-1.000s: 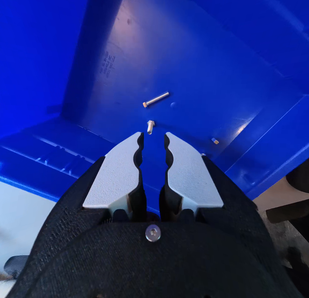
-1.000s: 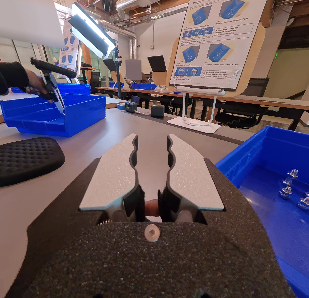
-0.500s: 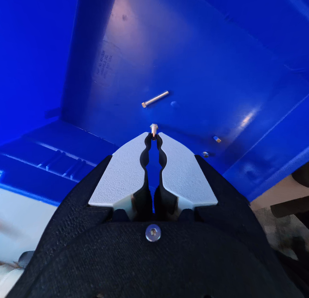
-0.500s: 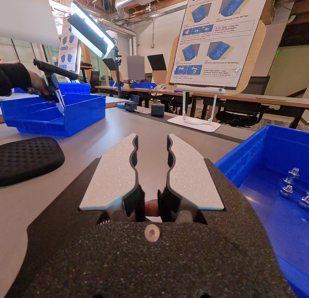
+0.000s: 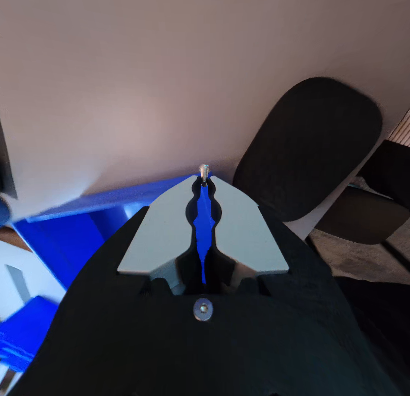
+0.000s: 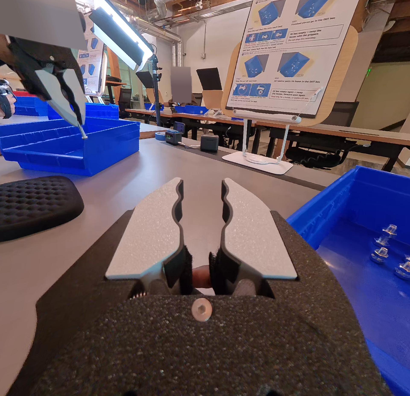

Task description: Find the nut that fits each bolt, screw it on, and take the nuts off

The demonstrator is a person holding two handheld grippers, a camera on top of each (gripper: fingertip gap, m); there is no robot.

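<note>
We held a small silver bolt [image 5: 204, 173] clenched at the very tips of our left gripper [image 5: 204, 179], its threaded end nipped between the two pads and its head sticking out beyond the fingertips. From the right wrist view the same bolt [image 6: 82, 131] hung head-down from the left gripper [image 6: 76, 119], lifted clear above the blue bin [image 6: 66, 145] that sat toward the far left corner of the counter [image 6: 155, 170]. Our right gripper [image 6: 202, 185] hovered low over the middle of the counter with its jaws released and nothing between them. A black dimpled pad [image 6: 33, 204] lay near the left edge, just in front of that bin. A second blue bin [image 6: 332, 210] stood at the right edge, with several bolts wearing nuts [image 6: 385, 237] resting on its floor.
</note>
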